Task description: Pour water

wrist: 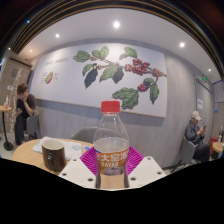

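Note:
A clear plastic bottle (112,140) with a red cap and a red-and-white label stands upright between my fingers, holding a brownish liquid. My gripper (112,168) is shut on it: the magenta pads (88,158) press on its lower body from both sides. The bottle's base is hidden. A dark mug (53,155) stands on the wooden table (28,153), left of the bottle and a little beyond my left finger.
One person (24,112) stands at the far left by a counter. Another person (194,132) sits at the far right. The back wall bears a large mural of leaves and red berries (115,70).

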Available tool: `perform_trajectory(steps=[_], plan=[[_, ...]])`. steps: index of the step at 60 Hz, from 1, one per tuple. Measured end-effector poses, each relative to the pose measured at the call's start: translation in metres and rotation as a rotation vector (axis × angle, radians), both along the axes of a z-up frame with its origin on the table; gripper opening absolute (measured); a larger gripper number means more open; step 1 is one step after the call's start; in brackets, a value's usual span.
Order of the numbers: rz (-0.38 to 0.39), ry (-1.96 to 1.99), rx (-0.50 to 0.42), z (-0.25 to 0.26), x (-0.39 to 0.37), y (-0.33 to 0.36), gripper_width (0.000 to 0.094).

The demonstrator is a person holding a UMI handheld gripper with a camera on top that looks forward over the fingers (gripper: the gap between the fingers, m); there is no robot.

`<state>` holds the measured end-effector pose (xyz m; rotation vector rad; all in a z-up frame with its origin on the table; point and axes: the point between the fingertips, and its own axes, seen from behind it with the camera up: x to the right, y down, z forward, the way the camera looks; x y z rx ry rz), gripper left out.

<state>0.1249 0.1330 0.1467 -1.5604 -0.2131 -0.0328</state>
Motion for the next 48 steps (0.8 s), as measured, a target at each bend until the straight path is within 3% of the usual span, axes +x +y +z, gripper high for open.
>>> perform_trajectory(steps=[7,18,20,22,23,24,27,28,36,37,38,42,43,48], plan=[[-0.066,-0.393,0.071,0.012,-0.019,0.031,0.0310],[-0.052,-1.264,0.199,0.042,-0.073,0.054,0.0311],[-0.003,-1.392,0.212,0.066,-0.086,0.047,0.0312],[0.009,-1.556,0.243,0.066,-0.097,0.047,0.0310],[-0.027,-1.668,0.269,0.042,-0.099,0.057,0.0312],[0.012,-1.710,0.284,0.068,-0.105,0.049,0.0311],[0.012,-1.901,0.338,0.068,-0.115,0.052,0.0312],[-0.024,-1.989,0.349,0.041,-0.117,0.061,0.0314],[-0.039,-2.218,0.436,0.067,-0.137,0.060,0.0316],[0.022,-2.207,0.430,0.093,-0.133,0.062,0.0315],[0.023,-2.216,0.431,0.096,-0.134,0.061,0.0316],[0.024,-2.246,0.445,0.101,-0.137,0.060,0.0320],[-0.034,-2.274,0.460,0.077,-0.148,0.053,0.0332],[-0.013,-2.279,0.464,0.082,-0.147,0.056,0.0332]])
